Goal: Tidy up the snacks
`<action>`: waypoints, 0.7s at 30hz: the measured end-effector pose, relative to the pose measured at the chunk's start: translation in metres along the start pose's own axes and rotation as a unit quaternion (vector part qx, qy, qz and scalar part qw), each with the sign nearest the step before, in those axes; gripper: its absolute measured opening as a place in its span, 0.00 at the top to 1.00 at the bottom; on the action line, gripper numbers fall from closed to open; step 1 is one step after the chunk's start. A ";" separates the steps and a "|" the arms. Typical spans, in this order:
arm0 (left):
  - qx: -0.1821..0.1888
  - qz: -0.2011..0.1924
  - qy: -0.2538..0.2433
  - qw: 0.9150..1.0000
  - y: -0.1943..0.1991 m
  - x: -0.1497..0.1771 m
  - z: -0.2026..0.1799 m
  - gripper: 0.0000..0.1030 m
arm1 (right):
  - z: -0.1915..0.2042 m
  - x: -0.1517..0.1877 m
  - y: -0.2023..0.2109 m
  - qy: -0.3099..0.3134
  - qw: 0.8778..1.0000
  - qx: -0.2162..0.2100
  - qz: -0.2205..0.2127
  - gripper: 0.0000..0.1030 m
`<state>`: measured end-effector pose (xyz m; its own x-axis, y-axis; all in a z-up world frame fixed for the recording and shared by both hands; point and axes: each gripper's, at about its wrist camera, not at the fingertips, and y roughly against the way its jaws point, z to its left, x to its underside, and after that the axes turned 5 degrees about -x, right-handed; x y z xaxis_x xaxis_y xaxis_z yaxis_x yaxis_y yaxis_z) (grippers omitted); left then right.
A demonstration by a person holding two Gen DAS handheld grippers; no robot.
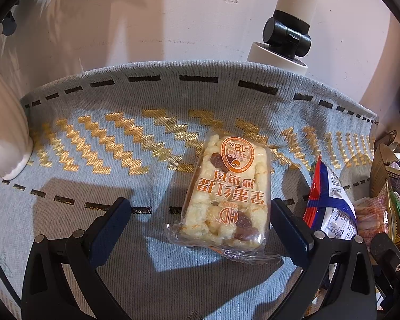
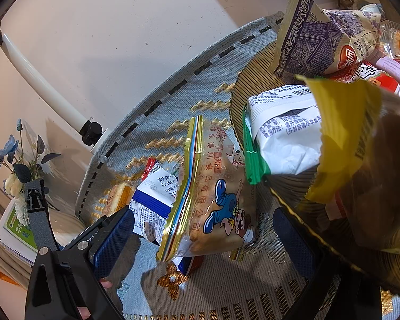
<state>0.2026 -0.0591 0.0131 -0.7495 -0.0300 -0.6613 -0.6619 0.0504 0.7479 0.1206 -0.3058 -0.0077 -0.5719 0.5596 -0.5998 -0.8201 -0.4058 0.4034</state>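
My left gripper [image 1: 200,226] stands wide open just above the woven grey cloth with gold zigzags [image 1: 98,144], its blue-padded jaws either side of the clear-wrapped puffed rice bar with orange print [image 1: 224,194], which lies flat near the middle of the cloth with one short end toward me. The right pad is close beside the wrapper, the left well off, so I judge I should slide the gripper right until the bar sits centred, lower until the pads flank its long sides, and close on the firm block, not the loose crimped seal at the near end. My right gripper [image 2: 202,237] is open too, with the gold-edged cartoon-print snack bag [image 2: 213,194] upright between its jaws; I cannot tell whether either pad touches it. That bag stands just beside the ribbed gold tray [image 2: 238,101] heaped with packets at the cloth's right side, where I take the bar to belong. A red, white and blue packet [image 1: 328,205] lies near the bar's right, so my right jaw should stay clear of it.
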 end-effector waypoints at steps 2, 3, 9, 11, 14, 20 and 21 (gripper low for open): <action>0.000 0.000 0.000 1.000 0.000 0.000 0.000 0.01 | 0.000 0.000 0.000 0.000 1.000 0.000 0.000 0.00; 0.000 0.000 0.000 1.000 0.000 0.000 0.000 0.01 | 0.000 0.000 0.000 0.000 1.000 0.000 0.000 0.00; 0.000 -0.006 -0.003 1.000 0.003 -0.001 -0.003 0.01 | 0.000 0.000 0.000 0.000 1.000 0.000 -0.001 0.00; 0.000 -0.008 -0.005 1.000 0.004 -0.002 -0.004 0.01 | 0.000 0.001 0.000 0.000 1.000 0.000 -0.001 0.00; 0.001 -0.010 -0.006 1.000 0.007 -0.002 -0.005 0.01 | 0.000 0.000 0.000 -0.001 1.000 -0.001 -0.001 0.00; 0.010 -0.009 -0.004 1.000 0.009 -0.003 -0.008 0.01 | -0.006 0.004 0.004 -0.007 1.000 -0.016 -0.005 0.00; 0.013 -0.010 -0.004 1.000 0.009 -0.003 -0.007 0.02 | -0.008 0.004 0.006 -0.011 1.000 -0.021 -0.008 0.00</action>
<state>0.1984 -0.0657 0.0224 -0.7365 -0.0230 -0.6761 -0.6756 0.0755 0.7334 0.1134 -0.3114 -0.0131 -0.5599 0.5813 -0.5904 -0.8276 -0.4270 0.3643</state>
